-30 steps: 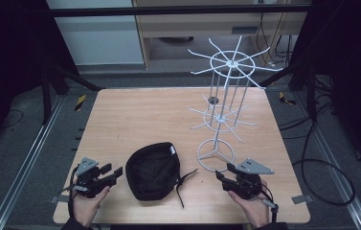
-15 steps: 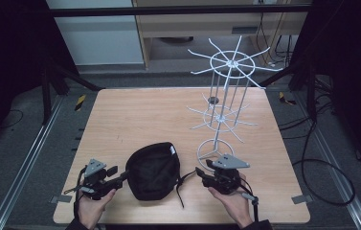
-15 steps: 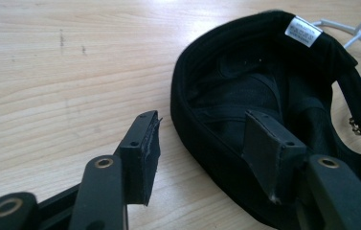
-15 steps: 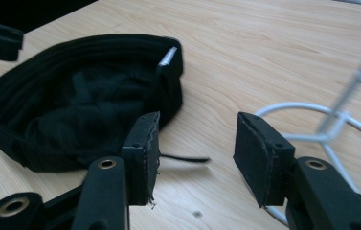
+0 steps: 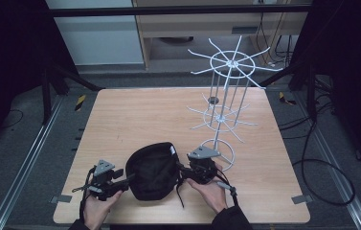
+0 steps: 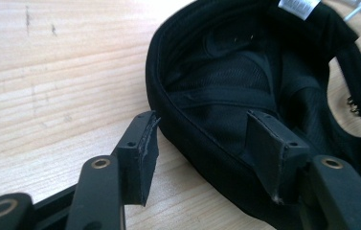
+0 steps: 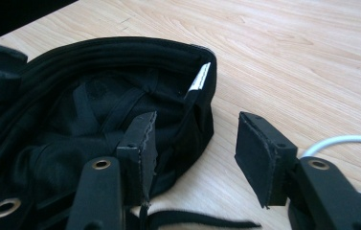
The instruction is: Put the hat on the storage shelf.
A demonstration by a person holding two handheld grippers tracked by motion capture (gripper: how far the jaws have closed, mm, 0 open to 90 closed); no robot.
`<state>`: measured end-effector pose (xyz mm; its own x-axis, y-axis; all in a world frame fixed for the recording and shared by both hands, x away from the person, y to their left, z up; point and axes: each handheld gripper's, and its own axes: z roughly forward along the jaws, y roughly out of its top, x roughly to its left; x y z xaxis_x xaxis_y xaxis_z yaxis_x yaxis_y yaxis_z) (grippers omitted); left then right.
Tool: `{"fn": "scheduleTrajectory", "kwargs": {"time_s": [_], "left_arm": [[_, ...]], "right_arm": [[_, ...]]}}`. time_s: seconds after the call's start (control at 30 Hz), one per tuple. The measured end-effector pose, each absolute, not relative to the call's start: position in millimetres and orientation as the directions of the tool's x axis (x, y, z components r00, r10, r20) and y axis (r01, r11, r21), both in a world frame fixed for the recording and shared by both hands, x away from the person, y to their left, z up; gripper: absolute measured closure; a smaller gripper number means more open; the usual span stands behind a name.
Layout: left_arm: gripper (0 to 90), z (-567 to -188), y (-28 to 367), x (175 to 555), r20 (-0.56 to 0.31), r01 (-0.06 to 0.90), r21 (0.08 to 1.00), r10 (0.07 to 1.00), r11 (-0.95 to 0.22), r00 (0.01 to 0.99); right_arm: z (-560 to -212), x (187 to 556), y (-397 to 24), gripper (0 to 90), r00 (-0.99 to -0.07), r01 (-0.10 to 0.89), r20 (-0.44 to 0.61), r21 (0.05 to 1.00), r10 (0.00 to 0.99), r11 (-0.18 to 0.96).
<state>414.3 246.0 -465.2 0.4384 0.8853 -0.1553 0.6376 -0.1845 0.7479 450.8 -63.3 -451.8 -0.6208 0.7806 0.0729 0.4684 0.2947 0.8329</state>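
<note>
At the lower middle, a black cap [image 5: 152, 170] lies upside down on the table [image 5: 135, 115]. The left gripper [image 5: 129, 179] and right gripper [image 5: 178, 168] both straddle its rim with jaws open; both have just been opening.

cap [image 5: 152, 170]: on the table [image 5: 135, 115], near its front edge, open side up
left gripper [image 5: 123, 180]: at the cap's left rim
right gripper [image 5: 182, 170]: at the cap's right rim
wire rack [image 5: 223, 115]: behind the right gripper, standing on the table's right half

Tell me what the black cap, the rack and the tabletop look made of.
Black cap: soft matte fabric, seemingly mesh-lined; stitched rim, folds and a sewn white label show. Rack: thin wire, probably metal with a white or light coating; smooth, slightly glossy. Tabletop: light wood or wood-look laminate; grain lines visible, low sheen.
</note>
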Motion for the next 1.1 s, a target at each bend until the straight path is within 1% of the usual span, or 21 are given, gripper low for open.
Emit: {"fn": "scheduleTrajectory", "kwargs": {"time_s": [0.2,0.4,0.5,0.53,0.6,0.63,0.67,0.7,0.73,0.8,0.83,0.93,0.97,1.07,1.1], "left_arm": [[46.4,-469,242,418,-0.14,0.651,0.732,0.89,-0.202,0.434],[54.3,-473,241,422,-0.134,0.671,0.709,0.894,-0.215,0.428],[58.1,-474,240,422,-0.135,0.682,0.698,0.894,-0.221,0.427],[59.1,-474,240,422,-0.135,0.682,0.698,0.894,-0.221,0.427],[59.9,-475,239,422,-0.137,0.688,0.69,0.894,-0.222,0.426],[61.6,-476,239,423,-0.139,0.695,0.684,0.895,-0.223,0.424],[62.8,-476,239,423,-0.139,0.695,0.684,0.895,-0.223,0.424],[62.8,-476,239,423,-0.143,0.699,0.68,0.895,-0.22,0.422],[65.1,-476,239,423,-0.146,0.702,0.678,0.896,-0.218,0.419],[67.8,-476,239,423,-0.151,0.706,0.676,0.897,-0.213,0.415],[69.3,-475,240,423,-0.153,0.708,0.675,0.899,-0.209,0.411],[71.9,-474,240,423,-0.156,0.707,0.677,0.9,-0.203,0.408],[74.2,-474,241,423,-0.154,0.706,0.679,0.902,-0.2,0.403],[77.0,-472,241,422,-0.15,0.701,0.686,0.905,-0.196,0.399],[77.7,-472,241,422,-0.147,0.696,0.692,0.906,-0.193,0.397]], "right_arm": [[-462,465,-48,48.0,-0.612,0.489,0.07,0.817,0.788,0.308],[-471,473,-39,50.3,-0.6,0.516,0.07,0.795,0.797,0.319],[-475,477,-38,56.2,-0.594,0.538,0.075,0.778,0.801,0.326],[-475,477,-38,56.2,-0.594,0.538,0.075,0.778,0.801,0.326],[-476,477,-39,63.2,-0.595,0.549,0.089,0.772,0.799,0.322],[-477,476,-39,70.9,-0.592,0.557,0.091,0.765,0.801,0.324],[-477,476,-39,70.9,-0.592,0.557,0.091,0.765,0.801,0.324],[-477,476,-39,74.5,-0.591,0.557,0.079,0.76,0.803,0.334],[-477,475,-40,79.6,-0.583,0.569,0.091,0.755,0.807,0.326],[-477,474,-41,80.8,-0.581,0.575,0.1,0.752,0.808,0.321],[-477,472,-42,81.9,-0.594,0.556,0.087,0.763,0.8,0.33],[-475,470,-44,82.3,-0.6,0.547,0.088,0.77,0.795,0.328],[-472,466,-46,82.5,-0.61,0.531,0.092,0.785,0.787,0.32],[-467,462,-48,82.6,-0.624,0.506,0.091,0.804,0.776,0.312],[-461,457,-50,82.6,-0.641,0.473,0.083,0.826,0.763,0.307]]}}
